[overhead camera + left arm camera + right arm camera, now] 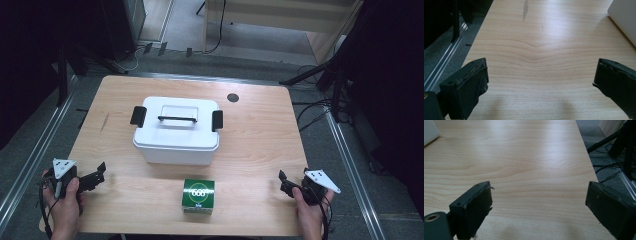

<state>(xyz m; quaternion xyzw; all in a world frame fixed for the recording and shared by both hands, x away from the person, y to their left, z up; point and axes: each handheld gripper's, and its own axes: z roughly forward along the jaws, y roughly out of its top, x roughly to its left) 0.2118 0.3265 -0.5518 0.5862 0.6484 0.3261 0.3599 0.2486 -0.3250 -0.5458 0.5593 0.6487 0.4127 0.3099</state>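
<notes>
A white lidded box [176,131] with black side latches and a black lid handle stands in the middle of the wooden table [260,130]. In front of it sits a small green carton [198,196] with white print. My left gripper [100,172] rests near the front left corner, held in a hand, jaws wide apart over bare wood [541,75]. My right gripper [286,182] is near the front right corner, also held in a hand, open with nothing between its jaws [539,202]. A corner of the white box [624,17] edges into the left gripper view, and the same box [430,132] into the right gripper view.
A dark round cap [232,97] sits in the table near its far edge. Metal floor rails [35,150] run along both sides. Black stands and cables [320,75] lie off the right edge, seen as stand legs [614,142] in the right gripper view.
</notes>
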